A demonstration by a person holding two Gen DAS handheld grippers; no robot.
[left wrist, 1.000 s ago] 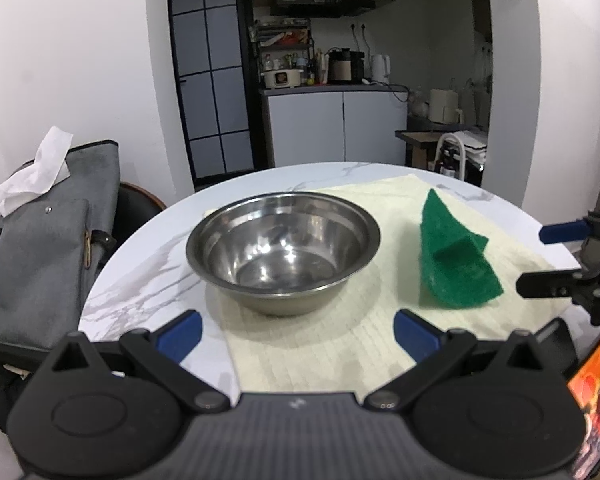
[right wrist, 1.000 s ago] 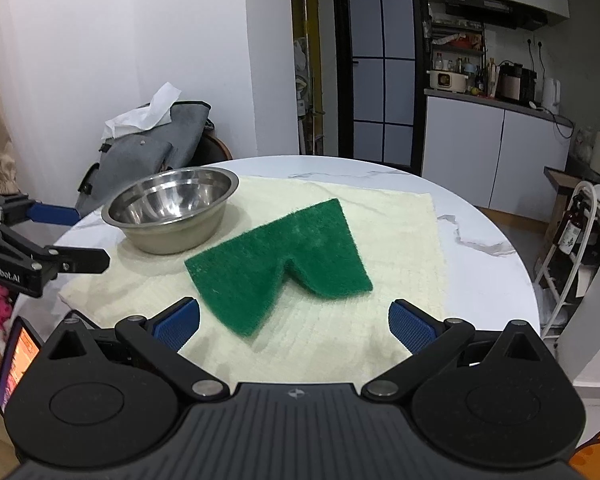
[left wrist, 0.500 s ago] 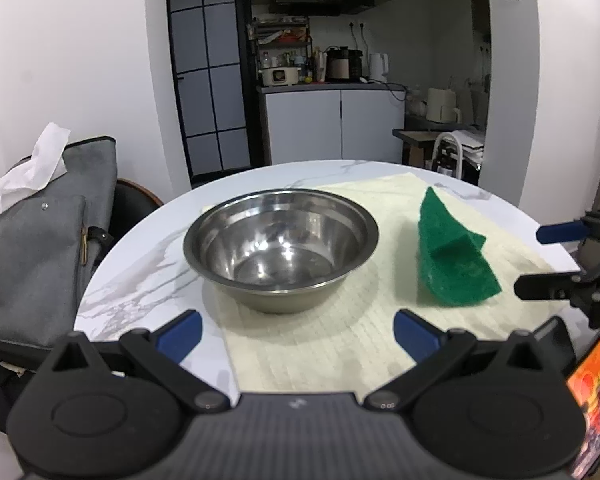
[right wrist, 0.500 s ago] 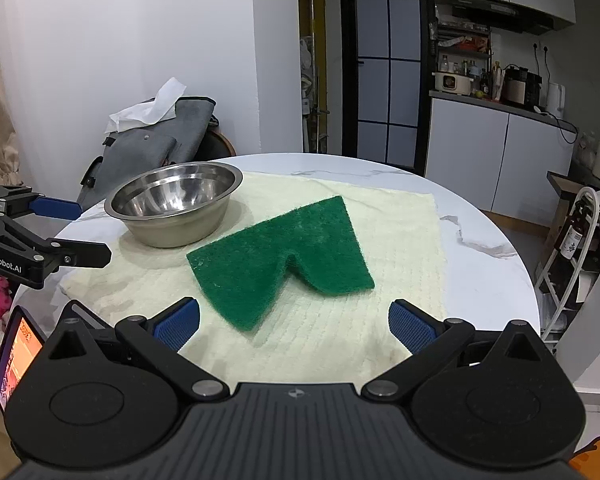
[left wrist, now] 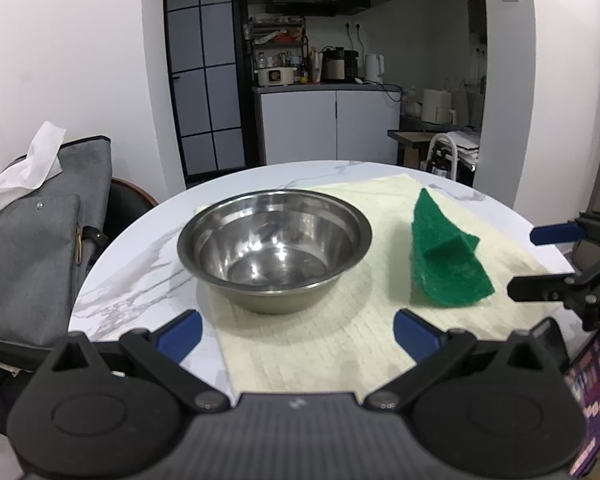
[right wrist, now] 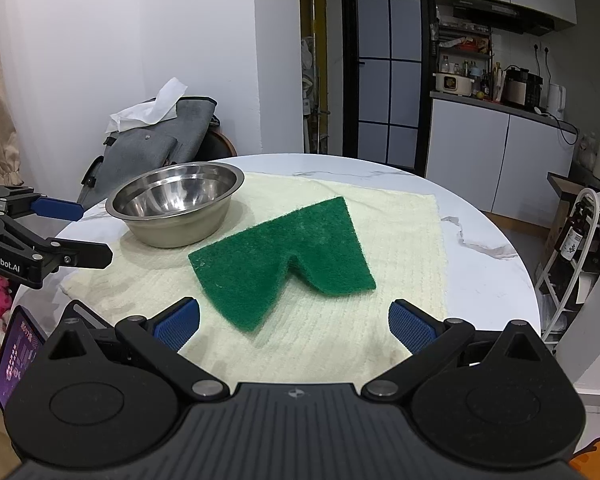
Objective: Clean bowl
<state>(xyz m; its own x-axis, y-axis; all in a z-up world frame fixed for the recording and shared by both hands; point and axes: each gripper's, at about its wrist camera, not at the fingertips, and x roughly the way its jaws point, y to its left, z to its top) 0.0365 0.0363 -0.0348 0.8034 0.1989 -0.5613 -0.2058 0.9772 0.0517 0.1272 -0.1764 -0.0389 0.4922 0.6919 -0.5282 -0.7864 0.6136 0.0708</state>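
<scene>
An empty steel bowl (left wrist: 274, 246) stands upright on a cream cloth (left wrist: 332, 344), straight ahead of my left gripper (left wrist: 296, 330), which is open and empty a short way in front of it. The bowl also shows in the right wrist view (right wrist: 178, 204). A green scouring pad (right wrist: 284, 260), buckled in the middle, lies on the cloth (right wrist: 400, 220) just ahead of my right gripper (right wrist: 294, 322), which is open and empty. The pad also shows in the left wrist view (left wrist: 444, 256), to the right of the bowl. Each gripper appears at the edge of the other's view.
The cloth covers part of a round white marble table (left wrist: 132, 276). A grey backpack with a white tissue on top (left wrist: 40, 232) rests on a chair at the table's left. A kitchen counter (left wrist: 328, 88) stands behind. A phone (right wrist: 16, 356) is mounted by the left gripper.
Both grippers have crept a little closer to the table and risen slightly; the bowl and the pad have not moved. Both stay open.
</scene>
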